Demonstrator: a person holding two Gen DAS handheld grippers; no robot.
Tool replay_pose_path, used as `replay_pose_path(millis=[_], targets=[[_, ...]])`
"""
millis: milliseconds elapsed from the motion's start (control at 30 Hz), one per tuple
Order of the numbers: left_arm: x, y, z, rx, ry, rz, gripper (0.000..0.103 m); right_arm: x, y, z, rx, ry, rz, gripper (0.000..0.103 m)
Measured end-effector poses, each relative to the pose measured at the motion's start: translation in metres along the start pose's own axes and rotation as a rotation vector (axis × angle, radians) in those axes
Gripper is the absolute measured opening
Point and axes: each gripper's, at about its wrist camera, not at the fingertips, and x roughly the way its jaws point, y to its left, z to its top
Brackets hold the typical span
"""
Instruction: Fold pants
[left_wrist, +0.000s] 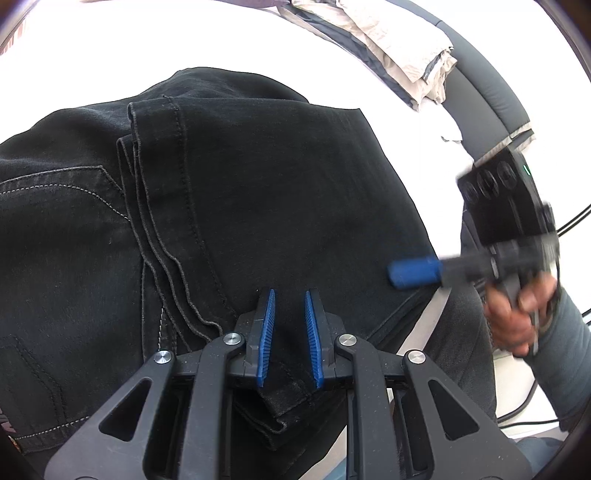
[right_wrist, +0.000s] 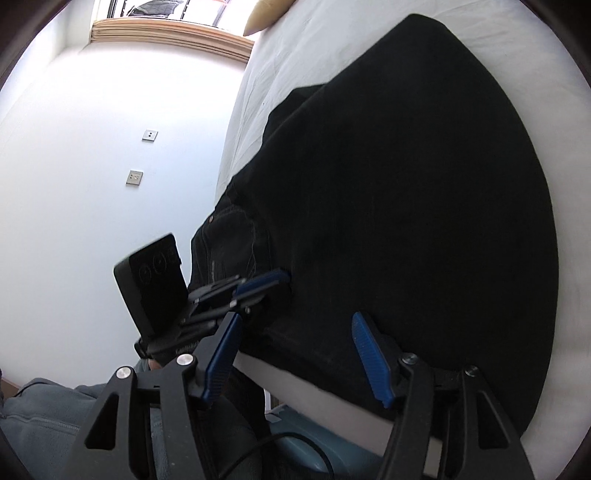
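Note:
Black jeans (left_wrist: 258, 192) lie folded on a white bed, the hems stacked over the seat and back pocket. My left gripper (left_wrist: 290, 295) is open just above the near edge of the jeans, its blue pads apart with dark cloth under them. My right gripper (left_wrist: 391, 275) shows at the right of the left wrist view, blurred, by the jeans' right edge. In the right wrist view the right gripper (right_wrist: 295, 317) is open wide over the near edge of the jeans (right_wrist: 406, 203). The left gripper (right_wrist: 280, 275) shows there too, touching the jeans.
A pile of folded beige and grey clothes (left_wrist: 399, 48) lies at the far right of the bed (left_wrist: 92, 55). A dark padded bed edge (left_wrist: 480, 96) runs along the right. Black cables (left_wrist: 576, 218) hang at the right. A white wall with two sockets (right_wrist: 133, 178) is left.

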Motion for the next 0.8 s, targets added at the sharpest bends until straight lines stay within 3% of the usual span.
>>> replay_pose_path(millis=[133, 233, 467, 500, 567, 633, 733, 800], targets=[[-0.01, 0.003, -0.003, -0.019, -0.02, 0.01, 0.017, -0.008, 0.014, -0.03, -0.007, -0.006, -0.044, 0.066], [-0.032, 0.009, -0.005, -0.051, -0.06, 0.046, 0.017, -0.016, 0.03, -0.038, -0.022, -0.074, -0.003, 0.067], [-0.119, 0.036, -0.025, -0.177, -0.228, 0.077, 0.018, 0.009, 0.079, -0.003, -0.119, -0.114, 0.123, 0.067], [-0.133, 0.042, -0.031, -0.201, -0.25, 0.089, 0.028, 0.018, 0.083, 0.004, -0.126, -0.112, 0.136, 0.067], [-0.161, 0.056, -0.046, -0.276, -0.308, 0.111, 0.089, 0.038, 0.088, 0.019, -0.127, -0.094, 0.151, 0.067], [-0.193, 0.073, -0.07, -0.374, -0.398, 0.134, 0.095, 0.062, 0.082, 0.03, -0.091, -0.073, 0.125, 0.067], [-0.227, 0.097, -0.104, -0.493, -0.433, 0.171, 0.095, 0.094, 0.055, 0.031, 0.011, -0.01, 0.06, 0.066], [-0.248, 0.113, -0.128, -0.577, -0.483, 0.192, 0.095, 0.101, 0.042, 0.02, 0.031, 0.0, 0.038, 0.058]])
